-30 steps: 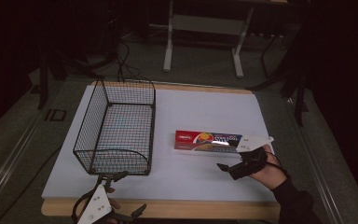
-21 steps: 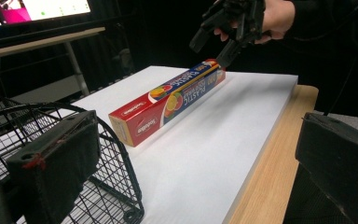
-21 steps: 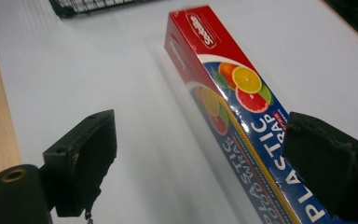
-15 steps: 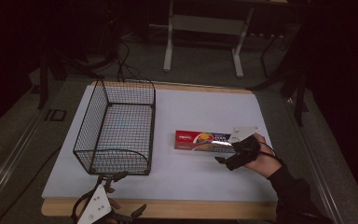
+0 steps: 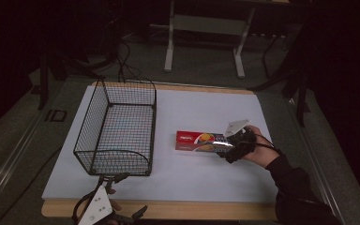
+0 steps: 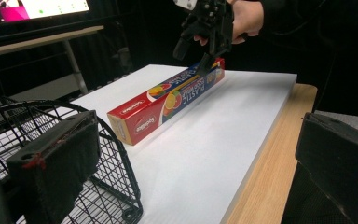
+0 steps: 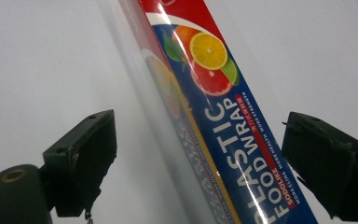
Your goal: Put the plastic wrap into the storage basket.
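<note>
White paper-covered wooden table (image 5: 206,183) first, w/ the black wire mesh basket (image 5: 117,129) on its left side, well apart from the long red-and-blue plastic food wrap box (image 5: 201,141) lying flat mid-table. Nothing btwn basket & box. Right gripper (image 5: 232,149) is now over the box's right end, closer than a sec ago; jaws spread wide either side, not gripping. Box's far end is cut off in the right gripper view. Left gripper (image 5: 122,199) at the near edge by the basket, jaws apart, holding nothing.
</note>
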Action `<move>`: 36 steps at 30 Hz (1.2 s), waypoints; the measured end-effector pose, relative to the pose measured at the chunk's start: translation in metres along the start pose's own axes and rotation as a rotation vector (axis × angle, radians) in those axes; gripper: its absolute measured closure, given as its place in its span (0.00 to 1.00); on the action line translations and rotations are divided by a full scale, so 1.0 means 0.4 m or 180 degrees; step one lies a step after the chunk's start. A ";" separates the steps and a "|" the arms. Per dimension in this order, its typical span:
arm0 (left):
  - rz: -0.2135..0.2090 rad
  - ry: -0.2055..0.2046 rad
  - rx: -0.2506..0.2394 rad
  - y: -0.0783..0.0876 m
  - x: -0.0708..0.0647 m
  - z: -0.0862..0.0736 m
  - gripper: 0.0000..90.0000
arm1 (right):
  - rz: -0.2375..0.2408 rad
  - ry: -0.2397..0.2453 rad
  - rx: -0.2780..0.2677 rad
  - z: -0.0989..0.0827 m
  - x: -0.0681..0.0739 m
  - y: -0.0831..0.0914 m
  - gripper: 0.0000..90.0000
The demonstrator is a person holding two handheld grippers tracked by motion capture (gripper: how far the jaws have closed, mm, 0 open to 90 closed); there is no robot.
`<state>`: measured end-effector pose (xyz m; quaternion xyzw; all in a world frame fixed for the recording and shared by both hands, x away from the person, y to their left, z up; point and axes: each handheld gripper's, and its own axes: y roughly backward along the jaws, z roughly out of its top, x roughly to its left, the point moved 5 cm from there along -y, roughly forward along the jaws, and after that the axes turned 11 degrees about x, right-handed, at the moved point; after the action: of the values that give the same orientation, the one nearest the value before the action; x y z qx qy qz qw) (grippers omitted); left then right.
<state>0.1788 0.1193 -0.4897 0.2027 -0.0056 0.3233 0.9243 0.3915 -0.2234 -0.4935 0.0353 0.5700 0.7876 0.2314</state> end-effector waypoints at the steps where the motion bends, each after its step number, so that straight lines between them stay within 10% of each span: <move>1: 0.0005 -0.0007 0.0009 0.000 0.000 -0.001 0.01 | 0.0022 -0.0017 0.0044 0.001 -0.003 -0.003 0.12; 36: 0.0031 0.0041 0.0062 0.017 -0.008 -0.015 0.01 | 0.0293 0.0653 0.1140 0.055 -0.078 -0.173 0.22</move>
<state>0.1714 0.1243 -0.4931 0.2097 0.0025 0.3291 0.9207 0.4486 -0.1995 -0.5427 0.0215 0.7193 0.6829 0.1258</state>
